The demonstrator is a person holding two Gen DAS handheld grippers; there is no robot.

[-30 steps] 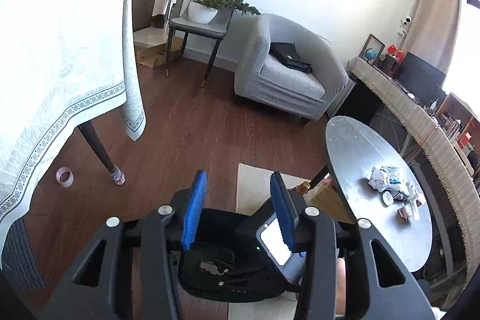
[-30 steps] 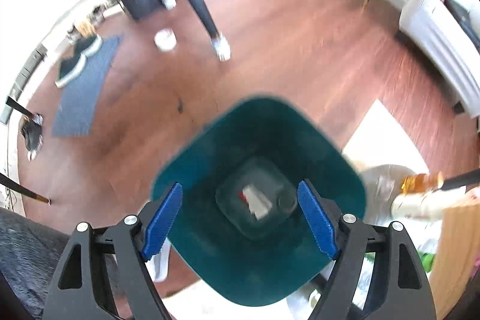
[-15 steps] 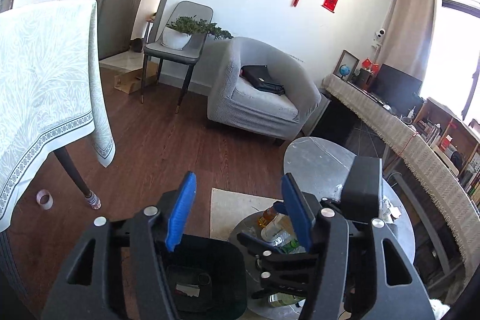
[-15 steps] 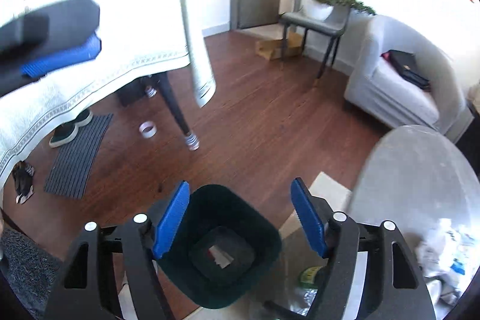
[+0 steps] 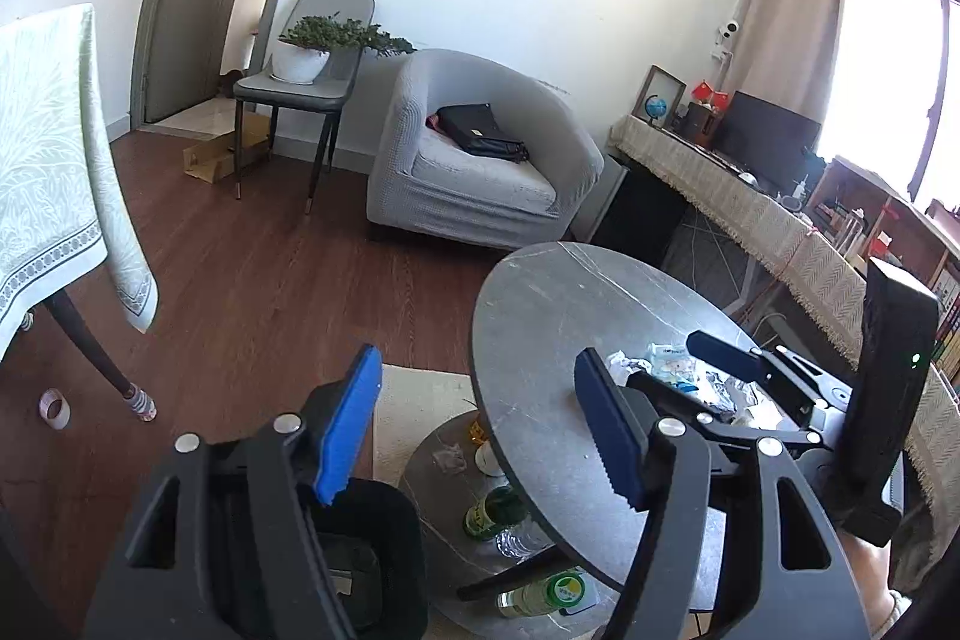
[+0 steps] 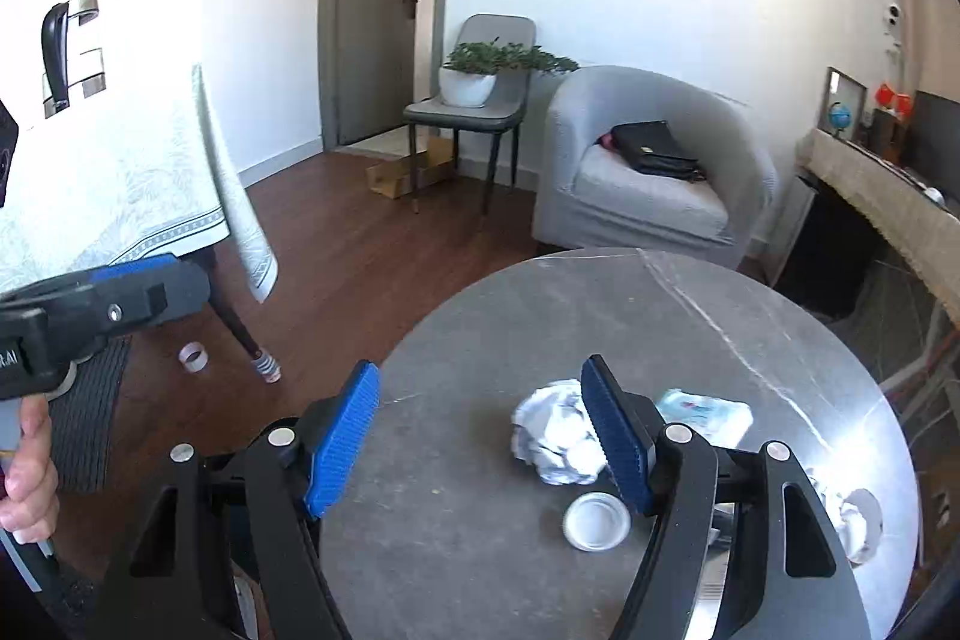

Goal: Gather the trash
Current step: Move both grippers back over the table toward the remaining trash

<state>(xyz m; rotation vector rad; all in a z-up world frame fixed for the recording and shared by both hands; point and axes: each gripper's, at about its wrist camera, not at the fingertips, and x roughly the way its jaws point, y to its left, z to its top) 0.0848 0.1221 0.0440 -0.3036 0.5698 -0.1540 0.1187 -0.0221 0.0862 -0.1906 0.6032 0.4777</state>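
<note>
Trash lies on the round grey table (image 6: pixel 600 316): a crumpled white paper ball (image 6: pixel 555 433), a white lid (image 6: pixel 595 521), a light blue wet-wipe pack (image 6: pixel 705 415) and more crumpled paper (image 6: pixel 855 517). My right gripper (image 6: pixel 480 430) is open and empty, just above the table before the paper ball. My left gripper (image 5: pixel 480 436) is open and empty, over the table's left edge. The dark trash bin (image 5: pixel 366 556) stands on the floor below it. The right gripper (image 5: pixel 738 370) shows over the trash pile (image 5: pixel 678 370) in the left wrist view.
A low shelf under the table holds bottles (image 5: pixel 498 511). A grey armchair (image 6: pixel 648 178) with a black bag, a chair with a plant (image 6: pixel 480 88), and a cloth-covered table (image 6: pixel 120 184) stand around. A tape roll (image 6: pixel 193 357) lies on the wood floor.
Both grippers have risen from over the trash bin and swung right toward the round table. The right gripper now hovers over the trash on the tabletop. Both stay open.
</note>
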